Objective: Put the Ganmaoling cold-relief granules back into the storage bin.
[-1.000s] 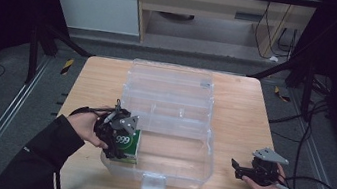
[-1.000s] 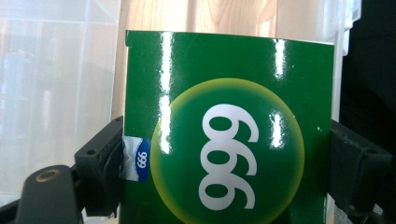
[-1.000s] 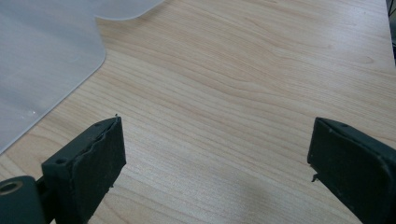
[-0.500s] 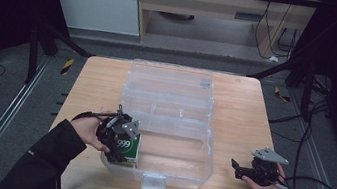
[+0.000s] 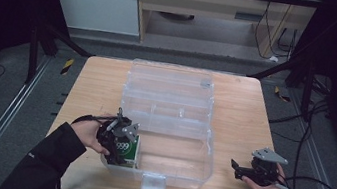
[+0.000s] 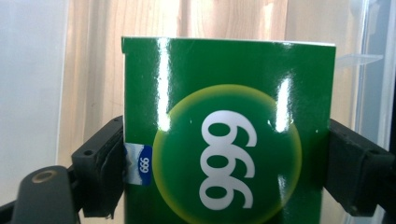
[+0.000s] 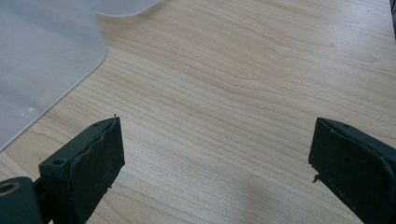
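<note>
Left gripper (image 5: 121, 143) has carried the green box (image 5: 127, 150) rightward into the clear bin (image 5: 196, 164), now at the bin's front-left corner. Its jaws have just been easing apart, box between them, pads at the box's sides. Right gripper (image 5: 236, 168) unmoved on the table (image 5: 97, 84), jaws wide, nothing held.

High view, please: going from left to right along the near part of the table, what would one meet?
Left gripper → green box between its jaws, inside the clear plastic case → bare wooden table → right gripper, jaws open.
</note>
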Demonstrator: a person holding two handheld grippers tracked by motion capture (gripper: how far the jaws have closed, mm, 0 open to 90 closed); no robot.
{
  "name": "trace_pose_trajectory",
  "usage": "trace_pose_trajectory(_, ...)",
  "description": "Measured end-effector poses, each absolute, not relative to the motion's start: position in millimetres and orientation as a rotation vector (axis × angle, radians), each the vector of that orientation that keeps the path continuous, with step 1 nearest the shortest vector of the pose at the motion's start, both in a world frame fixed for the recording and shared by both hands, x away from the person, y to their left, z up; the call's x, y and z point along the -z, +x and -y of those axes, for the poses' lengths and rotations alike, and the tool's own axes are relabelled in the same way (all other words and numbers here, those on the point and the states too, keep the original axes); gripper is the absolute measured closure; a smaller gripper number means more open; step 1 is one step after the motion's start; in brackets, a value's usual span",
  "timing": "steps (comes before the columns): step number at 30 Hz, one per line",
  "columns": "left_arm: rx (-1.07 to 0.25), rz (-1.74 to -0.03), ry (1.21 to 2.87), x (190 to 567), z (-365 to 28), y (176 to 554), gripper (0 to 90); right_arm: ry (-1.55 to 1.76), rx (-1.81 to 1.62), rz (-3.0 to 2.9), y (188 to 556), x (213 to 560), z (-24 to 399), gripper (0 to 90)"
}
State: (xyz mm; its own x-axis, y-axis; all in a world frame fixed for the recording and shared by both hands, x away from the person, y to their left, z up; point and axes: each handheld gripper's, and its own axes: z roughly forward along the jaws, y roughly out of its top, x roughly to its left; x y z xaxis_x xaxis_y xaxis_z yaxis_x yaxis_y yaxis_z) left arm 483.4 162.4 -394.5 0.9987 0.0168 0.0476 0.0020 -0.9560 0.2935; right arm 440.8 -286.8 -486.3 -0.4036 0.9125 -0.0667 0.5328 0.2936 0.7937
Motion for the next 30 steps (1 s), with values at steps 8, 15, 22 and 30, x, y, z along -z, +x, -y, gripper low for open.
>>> trace_pose_trajectory(8, -0.130, -0.035, 2.778, 372.6, -169.5, 478.7, 15.6, 1.275, -0.956, -2.046, 441.0, 486.4, 287.3, 3.6)
trace_pose_trajectory(15, -0.184, -0.077, 2.732, 358.9, -184.5, 472.6, 18.6, 1.280, -0.950, -2.042, 440.7, 486.1, 288.3, 3.6)
trace_pose_trajectory(22, -0.237, -0.203, 2.667, 353.7, -217.4, 471.4, 21.0, 1.294, -0.954, -2.027, 440.0, 485.6, 289.7, 3.7)
trace_pose_trajectory(30, -0.271, -0.366, 2.593, 359.6, -258.1, 469.1, 23.2, 1.300, -0.955, -2.023, 439.8, 486.1, 290.7, 3.7)
